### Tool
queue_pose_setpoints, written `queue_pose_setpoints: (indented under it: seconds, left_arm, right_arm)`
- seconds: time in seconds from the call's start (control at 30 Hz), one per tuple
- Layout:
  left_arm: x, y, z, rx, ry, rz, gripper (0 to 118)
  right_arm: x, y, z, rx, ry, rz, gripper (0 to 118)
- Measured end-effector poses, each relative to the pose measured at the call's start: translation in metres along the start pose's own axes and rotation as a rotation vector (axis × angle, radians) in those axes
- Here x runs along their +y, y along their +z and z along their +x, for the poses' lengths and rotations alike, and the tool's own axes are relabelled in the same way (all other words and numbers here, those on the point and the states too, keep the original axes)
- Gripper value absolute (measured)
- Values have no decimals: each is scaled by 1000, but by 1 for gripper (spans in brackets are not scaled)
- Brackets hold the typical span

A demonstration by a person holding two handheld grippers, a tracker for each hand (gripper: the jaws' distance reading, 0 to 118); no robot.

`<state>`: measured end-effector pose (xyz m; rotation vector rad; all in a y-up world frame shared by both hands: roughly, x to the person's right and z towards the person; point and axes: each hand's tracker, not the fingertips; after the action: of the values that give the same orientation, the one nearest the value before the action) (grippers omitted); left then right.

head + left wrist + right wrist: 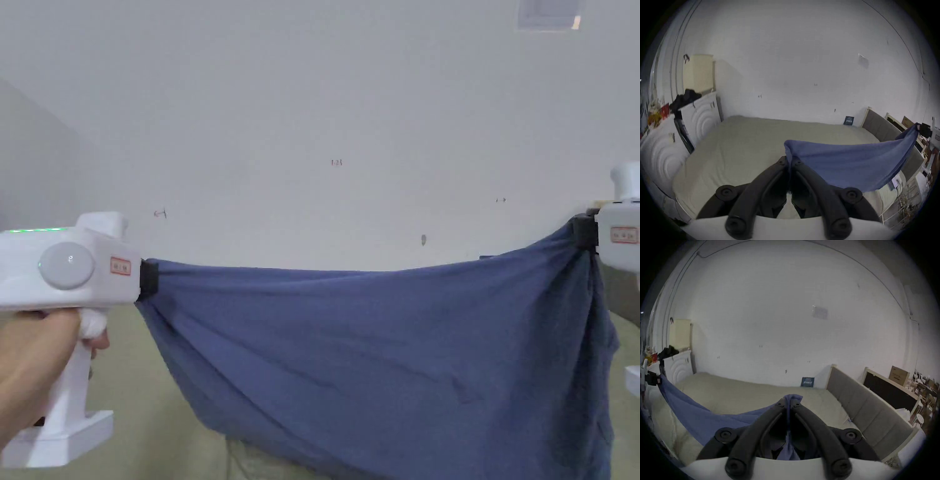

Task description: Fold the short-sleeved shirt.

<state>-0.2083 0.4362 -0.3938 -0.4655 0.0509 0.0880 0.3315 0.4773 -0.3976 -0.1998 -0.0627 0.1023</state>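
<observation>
A beige bed point(740, 146) lies below a bare white wall point(325, 112). Nearest, the left gripper point(149, 279) and right gripper point(584, 232) each have their jaws clamped on an upper corner of the blue shirt point(387, 356), which hangs stretched between them, sagging above the bed.

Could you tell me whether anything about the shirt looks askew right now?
Yes: the shirt hangs unevenly in the air. The right gripper pinches its end higher than the left gripper, and the top edge sags between them.
</observation>
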Motion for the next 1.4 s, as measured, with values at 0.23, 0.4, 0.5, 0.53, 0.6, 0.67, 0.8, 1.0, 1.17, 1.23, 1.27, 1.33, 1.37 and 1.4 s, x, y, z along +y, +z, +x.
queue_pose_setpoints:
  seconds: [0.23,0.4,0.5,0.53,0.6,0.67,0.8,1.0,1.17,1.23,1.27,1.33,1.37,1.4]
  left_arm:
    - [75,-26,28,89,-61,16,3]
    - [120,-59,39,150,-77,38,3]
    - [145,-88,41,183,-66,50,3]
    - [152,-95,42,195,-69,51,3]
    - [167,-114,44,223,-72,74,3]
    - [182,-132,45,246,-82,75,3]
    - [206,-169,49,301,-151,107,3]
    - [226,-226,47,314,-120,117,3]
    - [220,-277,46,341,-137,110,3]
    - [210,-297,46,351,-142,104,3]
    - [203,-306,44,353,-138,107,3]
    - [185,-323,42,349,-126,97,3]
    - [172,-337,41,352,-134,72,3]
    - [158,-347,38,351,-137,57,3]
  right_arm:
    - [60,-44,9,-41,-39,22,2]
    - [89,-96,8,-70,-44,12,2]
    - [106,-131,3,-77,-32,13,2]
    - [110,-140,1,-76,-33,18,2]
    - [121,-163,-5,-79,-12,34,2]
    - [131,-185,-11,-87,14,35,2]
    - [154,-227,-20,-88,19,59,2]
    - [167,-276,-33,-97,-2,76,2]
    - [151,-319,-48,-117,17,61,2]
    - [139,-334,-53,-119,7,58,2]
    - [127,-345,-56,-117,9,49,2]
    - [106,-360,-60,-117,10,18,2]
    - [85,-369,-61,-109,0,-1,2]
    - [67,-376,-62,-103,-1,-27,2]
